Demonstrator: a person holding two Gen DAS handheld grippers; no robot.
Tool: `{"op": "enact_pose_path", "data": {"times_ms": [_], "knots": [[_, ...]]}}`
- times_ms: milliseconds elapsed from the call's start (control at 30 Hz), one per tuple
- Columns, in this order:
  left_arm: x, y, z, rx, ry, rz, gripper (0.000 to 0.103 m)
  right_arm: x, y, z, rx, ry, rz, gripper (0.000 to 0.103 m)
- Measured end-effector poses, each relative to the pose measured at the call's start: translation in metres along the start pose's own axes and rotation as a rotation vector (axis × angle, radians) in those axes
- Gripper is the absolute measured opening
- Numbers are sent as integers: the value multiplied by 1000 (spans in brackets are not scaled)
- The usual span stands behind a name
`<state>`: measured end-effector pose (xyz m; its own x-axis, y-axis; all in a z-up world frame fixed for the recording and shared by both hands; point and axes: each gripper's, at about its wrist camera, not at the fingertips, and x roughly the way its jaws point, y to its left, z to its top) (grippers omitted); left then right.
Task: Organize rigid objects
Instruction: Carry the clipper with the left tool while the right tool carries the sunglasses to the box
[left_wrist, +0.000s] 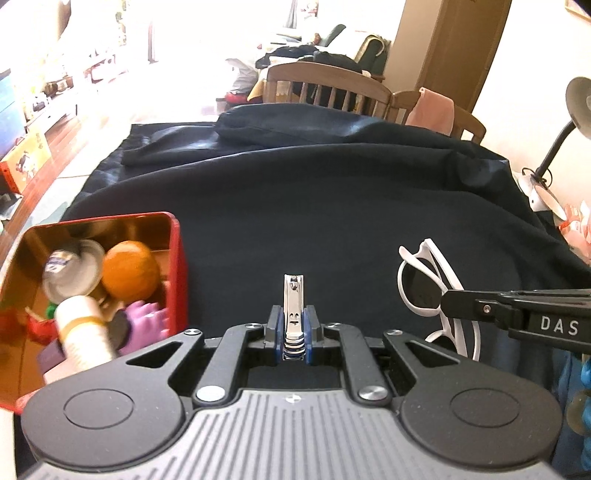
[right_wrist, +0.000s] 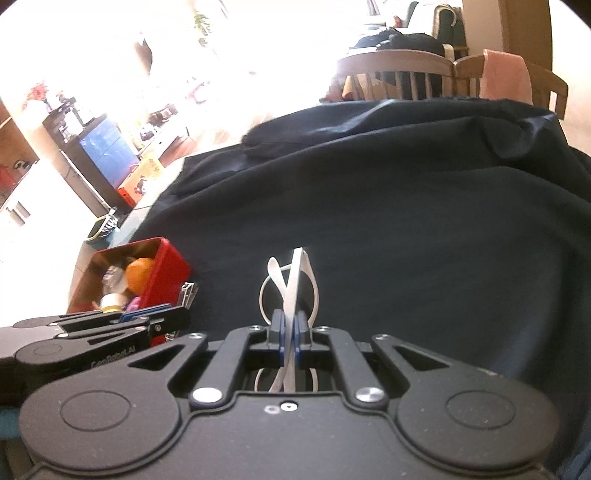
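Observation:
My left gripper (left_wrist: 294, 325) is shut on a silver nail clipper (left_wrist: 294, 306), held upright above the dark cloth, just right of a red tin box (left_wrist: 176, 266). The box holds an orange ball (left_wrist: 129, 269), a white bottle (left_wrist: 83, 332), a purple toy and other items. My right gripper (right_wrist: 290, 328) is shut on white-framed sunglasses (right_wrist: 291, 284), held above the cloth. In the left wrist view the right gripper (left_wrist: 448, 301) enters from the right with the sunglasses (left_wrist: 424, 277). In the right wrist view the left gripper (right_wrist: 181, 314) is beside the red box (right_wrist: 166, 266).
A dark blue cloth (left_wrist: 314, 192) covers the table, bunched up at the far side. Wooden chairs (left_wrist: 325, 85) stand behind it. A desk lamp (left_wrist: 561, 129) stands at the right edge. The floor and furniture lie to the left.

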<state>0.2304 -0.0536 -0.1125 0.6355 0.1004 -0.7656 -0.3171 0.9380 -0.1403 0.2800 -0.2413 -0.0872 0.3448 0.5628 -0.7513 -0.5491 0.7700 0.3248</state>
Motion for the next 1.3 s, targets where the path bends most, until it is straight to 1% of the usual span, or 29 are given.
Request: {"op": "enact_pose_path", "data": {"times_ms": [300, 567, 933, 1100, 1300], "knots": [[-35, 28, -5, -18, -36, -7, 11, -18, 42, -5, -40, -25, 22, 3], [-57, 64, -10, -30, -52, 6, 11, -16, 80, -8, -51, -30, 41, 3], [-73, 124, -13, -55, -61, 37, 11, 8, 136, -10, -81, -18, 61, 3], [-71, 154, -14, -70, -52, 55, 11, 22, 159, -9, -96, -8, 64, 3], [-62, 182, -15, -66, -44, 73, 11, 42, 182, -8, -112, 6, 64, 3]]}}
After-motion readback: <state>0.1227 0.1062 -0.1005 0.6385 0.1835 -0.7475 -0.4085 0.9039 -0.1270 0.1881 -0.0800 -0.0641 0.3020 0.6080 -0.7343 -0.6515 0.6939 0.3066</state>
